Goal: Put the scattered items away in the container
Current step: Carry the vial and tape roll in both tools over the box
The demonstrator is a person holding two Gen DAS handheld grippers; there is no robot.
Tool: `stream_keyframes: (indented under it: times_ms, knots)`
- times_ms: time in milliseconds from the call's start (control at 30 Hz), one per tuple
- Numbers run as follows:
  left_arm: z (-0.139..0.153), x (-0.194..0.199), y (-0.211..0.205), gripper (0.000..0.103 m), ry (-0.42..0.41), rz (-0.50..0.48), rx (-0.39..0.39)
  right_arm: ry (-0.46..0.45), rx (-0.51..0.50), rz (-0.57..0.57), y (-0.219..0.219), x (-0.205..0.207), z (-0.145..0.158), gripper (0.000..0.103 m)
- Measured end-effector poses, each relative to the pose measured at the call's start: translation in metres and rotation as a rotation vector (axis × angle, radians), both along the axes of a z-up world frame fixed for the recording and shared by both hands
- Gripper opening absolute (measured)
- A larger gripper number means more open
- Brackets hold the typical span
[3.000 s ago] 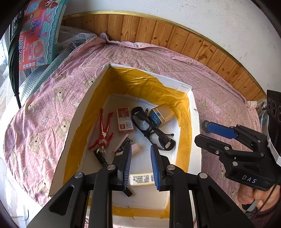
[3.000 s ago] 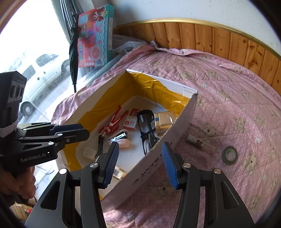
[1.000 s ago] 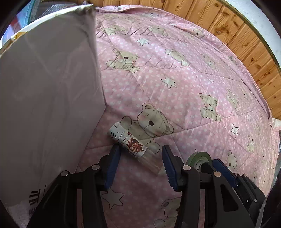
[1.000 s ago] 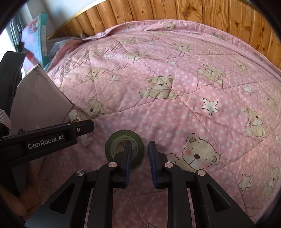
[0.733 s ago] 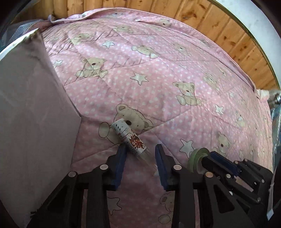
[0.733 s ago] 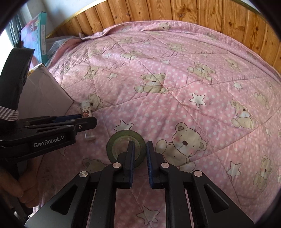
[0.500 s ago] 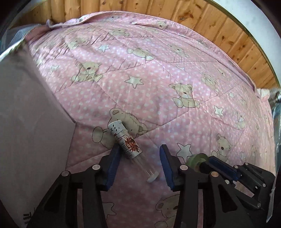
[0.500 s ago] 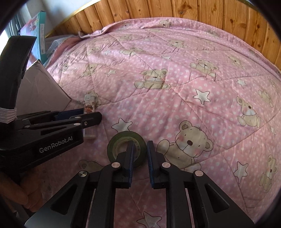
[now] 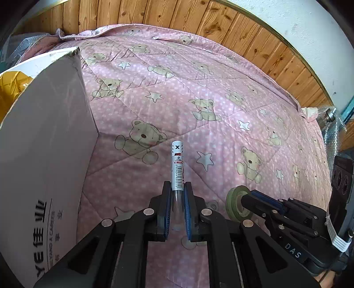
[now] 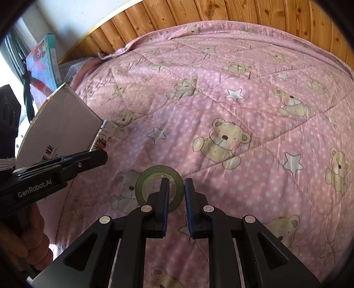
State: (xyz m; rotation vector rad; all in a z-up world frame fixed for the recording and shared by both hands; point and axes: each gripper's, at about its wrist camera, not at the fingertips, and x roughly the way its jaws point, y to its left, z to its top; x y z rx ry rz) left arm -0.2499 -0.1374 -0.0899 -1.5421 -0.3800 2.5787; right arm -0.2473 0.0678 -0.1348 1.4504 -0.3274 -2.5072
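My left gripper [image 9: 177, 192] is shut on a slim clear tube [image 9: 177, 168] with a white perforated cap and a barcode label, and it holds the tube up off the quilt, cap pointing away. In the right wrist view the same tube [image 10: 104, 135] sticks out past the left gripper [image 10: 95, 152], close to the box wall. A green tape roll [image 10: 156, 183] hangs on edge with my right gripper [image 10: 177, 188] shut on its rim, one finger inside the ring. The left wrist view shows that roll [image 9: 235, 202] at the right gripper's tip [image 9: 249, 197]. The white cardboard box [image 9: 42, 141] stands at the left.
A pink quilt with bears and stars [image 9: 199, 93] covers the bed. Wooden panelling [image 9: 154, 15] runs behind it. A colourful toy box [image 10: 44, 64] leans at the far left beyond the cardboard box. A hand [image 10: 24, 239] holds the left gripper's handle.
The left gripper has closed on the tube and lifted it off the quilt, turning it to point away. The right gripper has raised the tape roll clear of the quilt.
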Motion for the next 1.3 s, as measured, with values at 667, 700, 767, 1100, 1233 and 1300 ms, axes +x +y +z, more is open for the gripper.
stream_keyframes:
  times_ms: [667, 700, 767, 1100, 1233, 1300]
  knots:
    - [0.054, 0.124, 0.016, 0.011, 0.055, -0.073, -0.011, 0.005, -0.017, -0.026, -0.013, 0.110, 0.029, 0.014]
    - [0.056, 0.130, 0.017, 0.011, 0.058, -0.076, -0.012, 0.006, -0.016, -0.025, -0.015, 0.115, 0.031, 0.014]
    - [0.060, 0.143, 0.017, 0.011, 0.066, -0.078, -0.015, 0.010, -0.012, -0.023, -0.018, 0.125, 0.034, 0.014]
    - [0.080, 0.191, 0.013, 0.011, 0.118, -0.077, -0.043, 0.026, -0.002, 0.000, -0.034, 0.162, 0.047, 0.014]
    - [0.087, 0.203, 0.012, 0.011, 0.131, -0.076, -0.036, 0.036, 0.003, 0.005, -0.039, 0.174, 0.054, 0.014]
    - [0.091, 0.208, 0.012, 0.011, 0.140, -0.075, -0.033, 0.044, 0.007, 0.009, -0.041, 0.179, 0.058, 0.014]
